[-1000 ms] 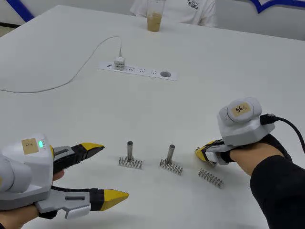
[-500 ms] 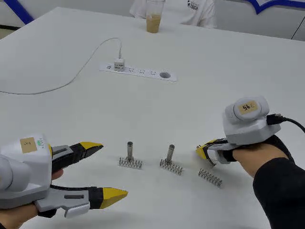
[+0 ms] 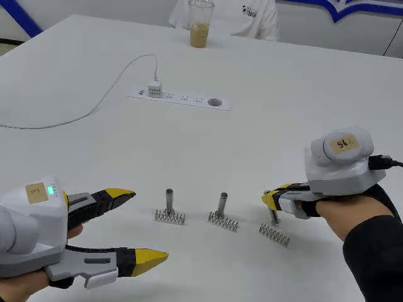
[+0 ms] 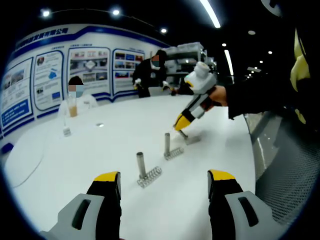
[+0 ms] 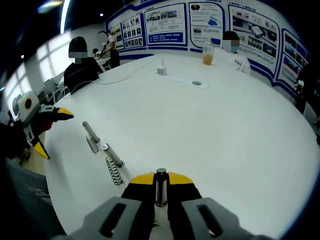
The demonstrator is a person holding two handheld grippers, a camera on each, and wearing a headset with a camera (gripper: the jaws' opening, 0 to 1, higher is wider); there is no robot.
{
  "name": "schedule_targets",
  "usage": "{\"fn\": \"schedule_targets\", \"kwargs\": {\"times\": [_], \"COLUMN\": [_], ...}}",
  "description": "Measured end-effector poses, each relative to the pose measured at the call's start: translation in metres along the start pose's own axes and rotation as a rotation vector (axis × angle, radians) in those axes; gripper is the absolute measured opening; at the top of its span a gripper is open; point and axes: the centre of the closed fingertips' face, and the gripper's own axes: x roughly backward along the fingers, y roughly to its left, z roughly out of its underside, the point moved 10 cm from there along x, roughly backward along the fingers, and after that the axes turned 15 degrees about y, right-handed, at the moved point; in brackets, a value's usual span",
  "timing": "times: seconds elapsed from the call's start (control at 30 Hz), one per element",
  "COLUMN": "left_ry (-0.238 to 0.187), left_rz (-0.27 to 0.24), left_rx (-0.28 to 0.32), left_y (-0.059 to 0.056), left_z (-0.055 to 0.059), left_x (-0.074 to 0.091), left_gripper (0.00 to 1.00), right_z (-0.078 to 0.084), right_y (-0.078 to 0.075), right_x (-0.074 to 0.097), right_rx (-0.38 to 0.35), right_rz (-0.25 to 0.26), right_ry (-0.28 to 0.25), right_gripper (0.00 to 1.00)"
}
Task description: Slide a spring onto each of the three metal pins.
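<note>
Left tool [image 3: 135, 224] is down at the near-left corner of the white surface [image 3: 264, 126], yellow-tipped jaws spread wide with nothing between them. Out ahead of it are the left pin [image 3: 169, 200] and the middle pin [image 3: 221, 204], both standing upright and well apart from each other.

None of the springs is on a pin. The left spring [image 3: 170, 217] lies flat at the foot of the left pin, and the middle spring [image 3: 224, 221] does the same by the middle pin. They're touching or just beside, can't tell which.

Right tool [image 3: 272, 201] is over on the right, jaws pressed together on the third pin [image 3: 275, 216]. In the right gripper view you can see it pinched dead centre between the yellow tips, top end poking out. From the head view the pin hangs roughly upright under the tips, with its lower end close to the surface — can't tell if it's actually resting on it. The right spring [image 3: 274, 234] lies flat just beside it on the near side.

Further back there's a power strip [image 3: 179, 97] with a white cable [image 3: 94, 108] running off to the left. A cup [image 3: 199, 25] of brownish drink sits at the far edge in front of a person [image 3: 242, 16] in a white shirt.
</note>
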Motion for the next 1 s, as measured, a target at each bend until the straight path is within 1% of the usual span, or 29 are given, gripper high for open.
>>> {"fn": "schedule_targets", "kwargs": {"times": [0.17,0.47,0.67,1.0], "left_ry": [-0.002,-0.004,-0.007,-0.007], "left_rz": [-0.001,-0.001,-0.003,-0.004], "left_rx": [-0.004,-0.009,-0.012,-0.018], "left_y": [0.0,-0.002,-0.003,-0.005], "left_z": [-0.001,-0.002,-0.004,-0.006], "left_x": [0.0,0.002,0.003,0.005], "left_gripper": [0.72,0.72,0.72,0.72], "right_z": [0.002,0.006,0.01,0.014], "right_y": [0.003,0.001,0.003,0.003], "right_x": [0.005,0.01,0.013,0.016], "right_rx": [0.004,0.009,0.014,0.047], "right_rz": [0.004,0.01,0.01,0.016], "right_ry": [-0.008,-0.012,-0.015,-0.016], "right_gripper": [0.09,0.09,0.09,0.09]}}
